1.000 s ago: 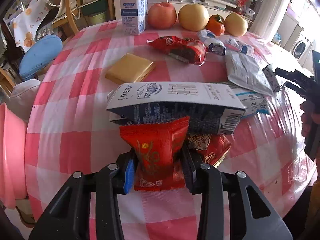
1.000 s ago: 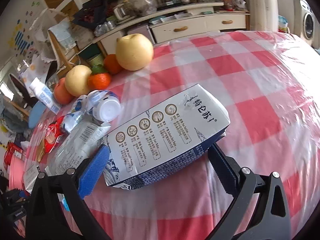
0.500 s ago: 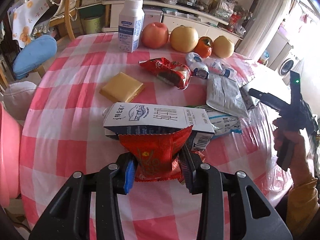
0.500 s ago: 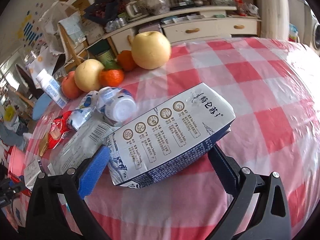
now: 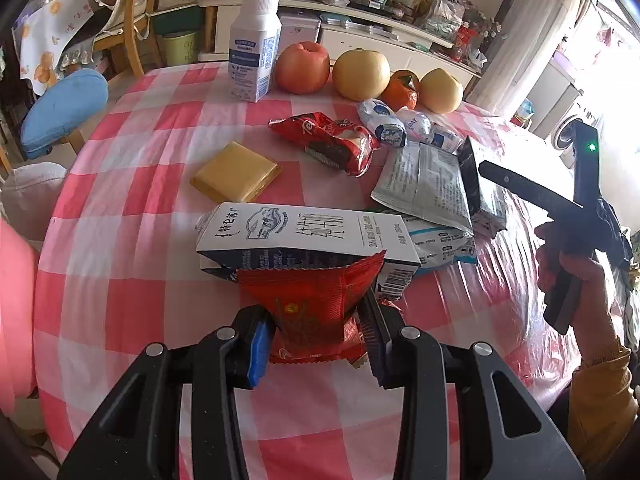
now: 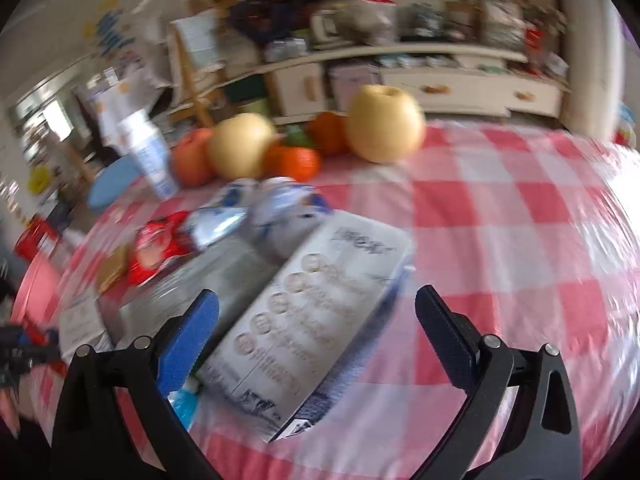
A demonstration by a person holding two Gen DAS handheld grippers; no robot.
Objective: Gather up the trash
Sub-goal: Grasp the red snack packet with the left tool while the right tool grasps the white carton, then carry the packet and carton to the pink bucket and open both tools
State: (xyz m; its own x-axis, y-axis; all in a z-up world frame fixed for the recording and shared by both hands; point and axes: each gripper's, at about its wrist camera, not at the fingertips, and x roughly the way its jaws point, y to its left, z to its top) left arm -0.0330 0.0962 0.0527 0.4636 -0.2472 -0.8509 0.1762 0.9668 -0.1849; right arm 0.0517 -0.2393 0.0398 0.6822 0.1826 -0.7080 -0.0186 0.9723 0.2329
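My left gripper point(image 5: 316, 332) is shut on a red snack wrapper point(image 5: 312, 300), held just above the checked tablecloth. Right behind it lies a white and dark blue milk carton point(image 5: 304, 236). In the blurred right wrist view my right gripper point(image 6: 316, 300) is open. A second flattened carton point(image 6: 320, 312) lies on the table between its fingers, with a gap on each side. A hand point(image 5: 568, 264) holds that gripper at the table's right edge. More trash lies behind: a grey foil bag point(image 5: 424, 184), a red biscuit packet point(image 5: 332, 144) and crumpled small bottles point(image 5: 384, 120).
A yellow flat packet point(image 5: 236, 172) lies mid-table. At the far edge stand a white milk bottle point(image 5: 254, 48), an apple point(image 5: 303, 66), two pears and an orange point(image 5: 404, 88). A pink basin point(image 5: 12, 312) sits off the table's left edge, near a blue chair cushion point(image 5: 64, 108).
My right gripper has drawn back, so the carton no longer fills its jaws, and its view is smeared by motion. My left gripper has tilted up a little, wrapper still held.
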